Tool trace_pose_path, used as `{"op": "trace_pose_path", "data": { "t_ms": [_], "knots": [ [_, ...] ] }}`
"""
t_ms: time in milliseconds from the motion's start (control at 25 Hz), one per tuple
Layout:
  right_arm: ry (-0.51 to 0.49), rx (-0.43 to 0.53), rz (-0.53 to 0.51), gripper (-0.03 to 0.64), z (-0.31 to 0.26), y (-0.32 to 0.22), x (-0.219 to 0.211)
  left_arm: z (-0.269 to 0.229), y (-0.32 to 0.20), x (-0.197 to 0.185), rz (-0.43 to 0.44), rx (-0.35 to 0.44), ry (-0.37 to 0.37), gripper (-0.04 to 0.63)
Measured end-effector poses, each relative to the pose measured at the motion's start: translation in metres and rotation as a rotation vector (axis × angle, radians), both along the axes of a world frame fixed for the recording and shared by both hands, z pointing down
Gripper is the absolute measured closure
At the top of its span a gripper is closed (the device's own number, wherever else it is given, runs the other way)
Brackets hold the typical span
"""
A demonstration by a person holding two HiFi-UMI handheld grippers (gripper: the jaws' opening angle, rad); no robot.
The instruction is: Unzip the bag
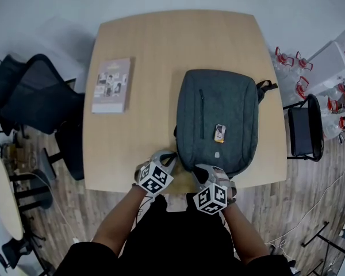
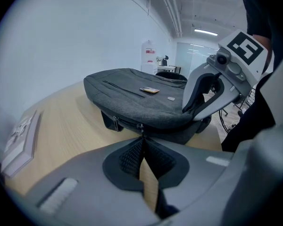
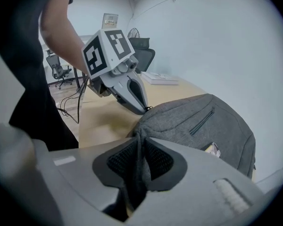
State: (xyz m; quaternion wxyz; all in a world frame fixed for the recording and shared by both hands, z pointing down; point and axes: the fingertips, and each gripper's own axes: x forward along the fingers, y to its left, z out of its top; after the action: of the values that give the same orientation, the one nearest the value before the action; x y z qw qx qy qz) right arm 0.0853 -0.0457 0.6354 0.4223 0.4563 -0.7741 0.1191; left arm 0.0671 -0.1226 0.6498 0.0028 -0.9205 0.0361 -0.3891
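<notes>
A grey backpack [image 1: 218, 119] lies flat on the wooden table [image 1: 144, 39], its bottom end toward me. My left gripper [image 1: 171, 157] is at the bag's near left corner. In the left gripper view its jaws [image 2: 142, 142] are shut, with the thin zip pull [image 2: 141, 127] running from the bag [image 2: 132, 98] into their tips. My right gripper [image 1: 200, 173] is at the near edge of the bag. In the right gripper view it [image 3: 140, 147] is shut on a raised fold of the bag's grey fabric [image 3: 198, 121]. The two grippers stand close together, side by side.
A book [image 1: 111, 85] lies on the table's left part. A small tag [image 1: 219, 133] rests on the bag's top. A black office chair [image 1: 34, 96] stands to the left of the table, another chair [image 1: 303, 125] to the right. The table's near edge runs just under the grippers.
</notes>
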Motion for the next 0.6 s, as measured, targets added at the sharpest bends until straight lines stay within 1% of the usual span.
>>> {"op": "trace_pose_path", "data": {
  "t_ms": [280,600],
  "knots": [
    [0.035,-0.036,0.041,0.56,0.002,-0.002,0.002,0.0,0.015,-0.002,0.005,-0.018,-0.001,0.574],
    [0.033,-0.037,0.084,0.562,0.003,-0.016,-0.005,0.001,0.024,-0.013,0.037,0.012,-0.038,0.572]
  ]
}}
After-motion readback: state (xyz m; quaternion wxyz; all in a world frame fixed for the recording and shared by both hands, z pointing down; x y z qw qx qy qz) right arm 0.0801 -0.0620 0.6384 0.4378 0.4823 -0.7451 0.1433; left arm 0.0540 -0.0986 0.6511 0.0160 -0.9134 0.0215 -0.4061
